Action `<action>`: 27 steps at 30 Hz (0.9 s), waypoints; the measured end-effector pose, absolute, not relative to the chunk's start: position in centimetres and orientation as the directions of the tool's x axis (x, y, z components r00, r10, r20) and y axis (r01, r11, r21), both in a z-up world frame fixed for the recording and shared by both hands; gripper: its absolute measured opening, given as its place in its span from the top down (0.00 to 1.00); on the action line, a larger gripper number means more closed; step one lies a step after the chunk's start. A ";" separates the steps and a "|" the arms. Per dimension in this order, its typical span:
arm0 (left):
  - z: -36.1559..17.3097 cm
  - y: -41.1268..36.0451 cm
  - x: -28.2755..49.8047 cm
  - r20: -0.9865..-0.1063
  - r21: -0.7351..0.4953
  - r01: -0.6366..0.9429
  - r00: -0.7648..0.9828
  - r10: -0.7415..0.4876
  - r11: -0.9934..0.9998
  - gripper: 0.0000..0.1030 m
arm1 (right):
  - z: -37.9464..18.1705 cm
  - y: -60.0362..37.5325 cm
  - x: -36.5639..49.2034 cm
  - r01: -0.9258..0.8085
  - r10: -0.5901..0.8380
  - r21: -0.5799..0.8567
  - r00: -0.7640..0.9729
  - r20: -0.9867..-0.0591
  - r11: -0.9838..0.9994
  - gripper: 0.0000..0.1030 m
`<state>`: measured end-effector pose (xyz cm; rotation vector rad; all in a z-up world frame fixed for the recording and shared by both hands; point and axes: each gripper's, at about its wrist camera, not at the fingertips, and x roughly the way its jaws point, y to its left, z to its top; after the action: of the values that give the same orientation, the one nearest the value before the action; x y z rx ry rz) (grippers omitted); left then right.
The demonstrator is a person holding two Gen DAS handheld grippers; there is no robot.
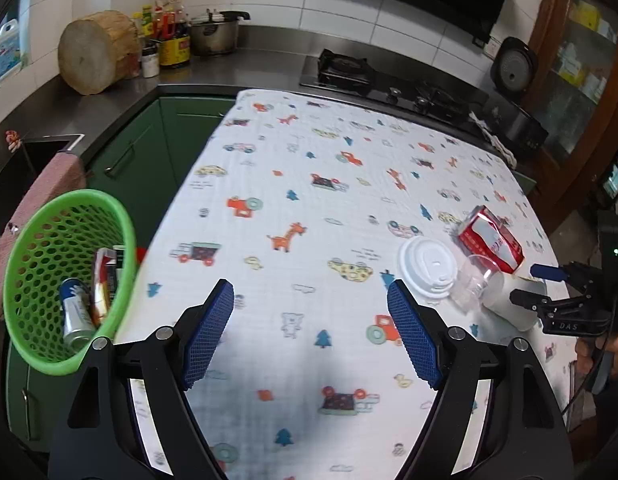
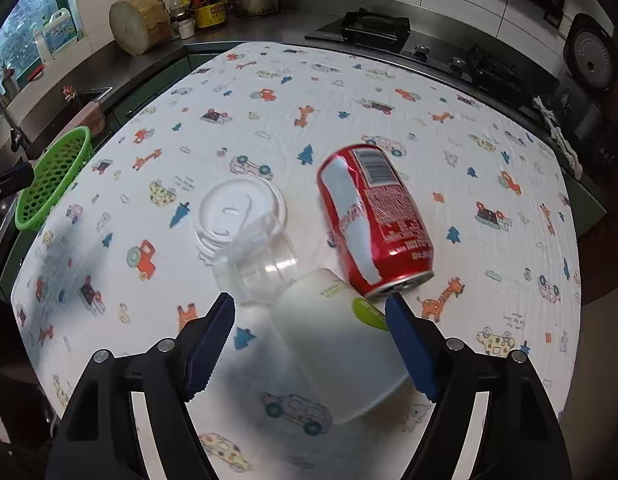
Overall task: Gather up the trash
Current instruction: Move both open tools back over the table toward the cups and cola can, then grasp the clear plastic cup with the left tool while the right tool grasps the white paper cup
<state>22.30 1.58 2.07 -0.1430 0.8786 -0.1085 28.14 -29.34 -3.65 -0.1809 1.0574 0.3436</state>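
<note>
Two hand-held grippers wide | right hand-held gripper (image 2: 310, 322) straddles white cup (image 2: 341, 352), untouched | left hand-held gripper (image 1: 311, 312) empty

A white table cloth (image 2: 349, 92) is printed with small orange giraffes, red tractors, blue trees and yellow spotted cars. At its left edge stands a bright green perforated plastic basket (image 1: 121, 216), holding a silver and blue can (image 1: 75, 316). Near the right edge lie a red soda can (image 2: 383, 220) with a white wave and a black barcode, a white plastic cup lid (image 2: 229, 208), a clear plastic cup (image 2: 265, 260) and a white paper cup (image 2: 341, 352) with a lime green spot. Both grippers are black with blue ribbed pads (image 1: 209, 332).
</note>
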 end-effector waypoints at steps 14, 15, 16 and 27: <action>0.7 -4.8 23.4 -0.780 -0.136 0.149 0.594 -0.199 0.979 0.24 | -6.2 -29.2 28.5 -0.541 0.147 -0.090 0.379 -0.914 0.836 0.21; 0.5 -5.2 23.4 -0.781 -0.133 0.157 0.591 -0.201 0.979 0.24 | -6.4 -29.2 28.5 -0.550 0.143 -0.095 0.375 -0.916 0.830 0.21; 0.4 -5.6 23.4 -0.784 -0.131 0.166 0.587 -0.205 0.977 0.24 | -6.6 -29.2 28.5 -0.558 0.136 -0.103 0.370 -0.919 0.823 0.23; -1.3 -11.4 23.4 -0.796 -0.121 0.308 0.538 -0.277 0.944 0.24 | -6.6 -30.7 26.4 -0.561 0.171 -0.056 0.344 -0.923 0.826 0.35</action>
<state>23.43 -11.35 -1.33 0.0356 0.9407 -0.3481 26.36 -30.73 -6.58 -0.3984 1.1271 0.4916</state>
